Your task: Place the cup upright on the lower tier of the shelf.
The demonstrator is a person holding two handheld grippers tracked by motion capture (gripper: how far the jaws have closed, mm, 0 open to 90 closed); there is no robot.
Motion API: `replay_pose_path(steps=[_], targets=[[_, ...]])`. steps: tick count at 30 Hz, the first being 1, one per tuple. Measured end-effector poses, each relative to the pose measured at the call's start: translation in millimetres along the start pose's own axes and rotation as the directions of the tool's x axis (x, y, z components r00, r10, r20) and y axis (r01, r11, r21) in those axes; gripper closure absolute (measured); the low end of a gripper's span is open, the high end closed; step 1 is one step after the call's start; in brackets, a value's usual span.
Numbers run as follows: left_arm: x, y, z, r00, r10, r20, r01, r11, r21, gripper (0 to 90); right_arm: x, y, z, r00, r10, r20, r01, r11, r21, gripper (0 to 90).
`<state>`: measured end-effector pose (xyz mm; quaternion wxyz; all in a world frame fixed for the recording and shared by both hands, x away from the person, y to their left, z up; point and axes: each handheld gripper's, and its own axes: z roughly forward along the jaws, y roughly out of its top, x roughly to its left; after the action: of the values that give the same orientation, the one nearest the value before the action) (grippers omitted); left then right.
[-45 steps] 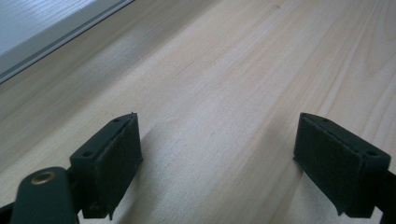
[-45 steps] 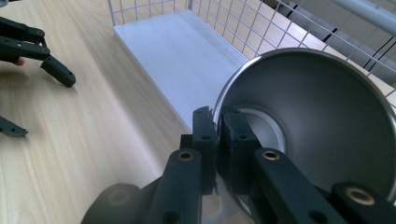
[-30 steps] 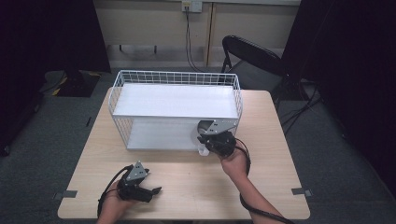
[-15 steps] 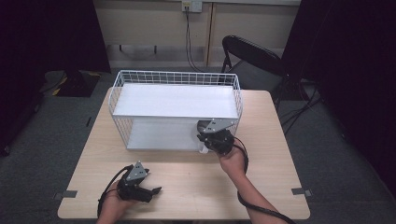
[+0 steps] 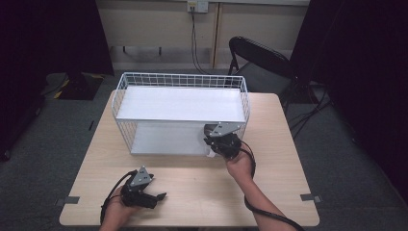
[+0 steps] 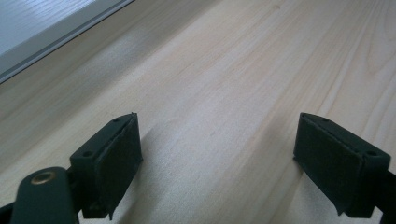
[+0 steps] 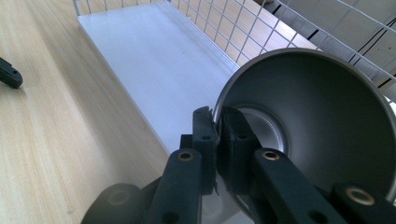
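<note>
The right tongs [image 7: 217,140] have nudged slightly closer to the white wire rack [image 5: 180,82] since a second ago, clamped on the rim of a smooth, round metal bowl [image 7: 317,121] held at the rack's lower shelf [image 7: 154,70], near its right end. The left tongs [image 6: 217,161] haven't budged, jaws spread wide and holding nothing over the pale wood-grain tabletop [image 5: 202,187]. No readable writing anywhere.
</note>
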<state>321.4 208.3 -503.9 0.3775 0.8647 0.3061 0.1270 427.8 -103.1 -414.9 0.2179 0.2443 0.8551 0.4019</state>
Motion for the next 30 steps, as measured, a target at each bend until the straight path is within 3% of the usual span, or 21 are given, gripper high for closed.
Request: replay_pose_path(steps=[30], targets=[[0.0, 0.0, 0.0, 1.0000, -0.001, 0.000, 0.001, 1.0000, 0.000, 14.5, 5.4, -4.7, 6.3, 0.9975, -0.050, 0.050, 0.050, 0.999, 0.012, 84.4]])
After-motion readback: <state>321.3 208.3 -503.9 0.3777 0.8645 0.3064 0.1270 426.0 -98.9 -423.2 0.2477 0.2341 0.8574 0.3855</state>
